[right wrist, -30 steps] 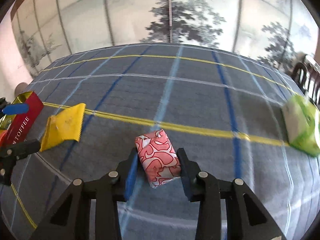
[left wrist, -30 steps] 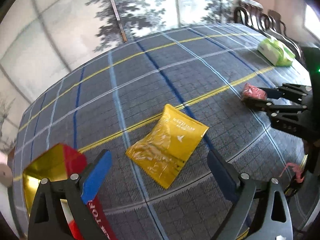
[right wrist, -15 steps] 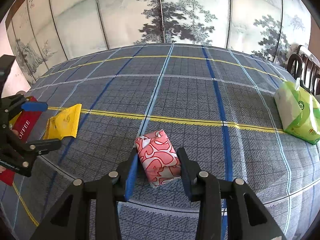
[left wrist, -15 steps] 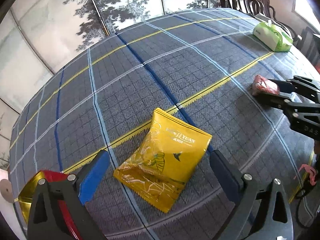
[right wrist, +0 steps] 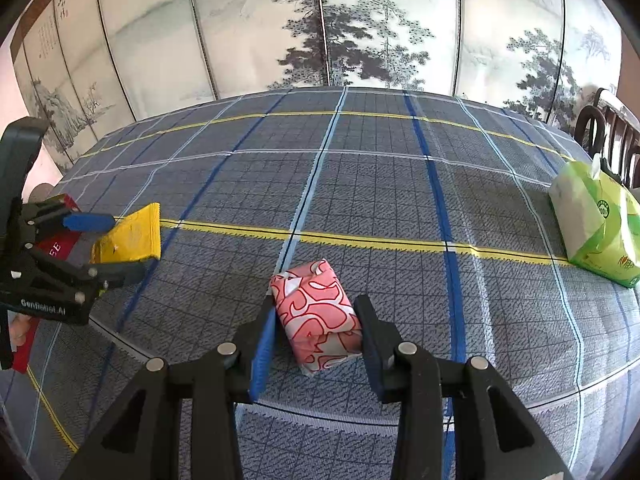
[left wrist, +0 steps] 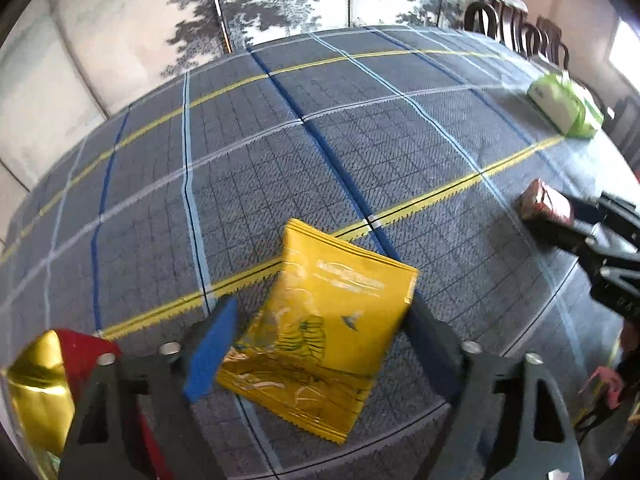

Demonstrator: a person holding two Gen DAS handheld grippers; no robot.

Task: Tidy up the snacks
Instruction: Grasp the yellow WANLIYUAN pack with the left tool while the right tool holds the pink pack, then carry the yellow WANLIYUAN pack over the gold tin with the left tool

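Observation:
A yellow snack pouch (left wrist: pixel 320 320) lies flat on the plaid tablecloth. My left gripper (left wrist: pixel 320 344) is open, its jaws either side of the pouch's near end without pressing it. The pouch shows at the left of the right wrist view (right wrist: pixel 128 240), between the left gripper's fingers (right wrist: pixel 88 222). My right gripper (right wrist: pixel 316 324) is shut on a pink-and-red patterned packet (right wrist: pixel 316 312), which rests on the cloth. That packet and gripper show at the right of the left wrist view (left wrist: pixel 544 204).
A red and gold toffee box (left wrist: pixel 44 384) lies at the table's near left edge. A green and white tissue pack (right wrist: pixel 600 224) sits at the far right. Dark wooden chairs (left wrist: pixel 516 28) stand behind the table. A painted folding screen (right wrist: pixel 320 28) backs the table.
My left gripper has moved forward over the yellow pouch, so the pouch now lies between its open jaws. The right gripper still holds the pink packet in place.

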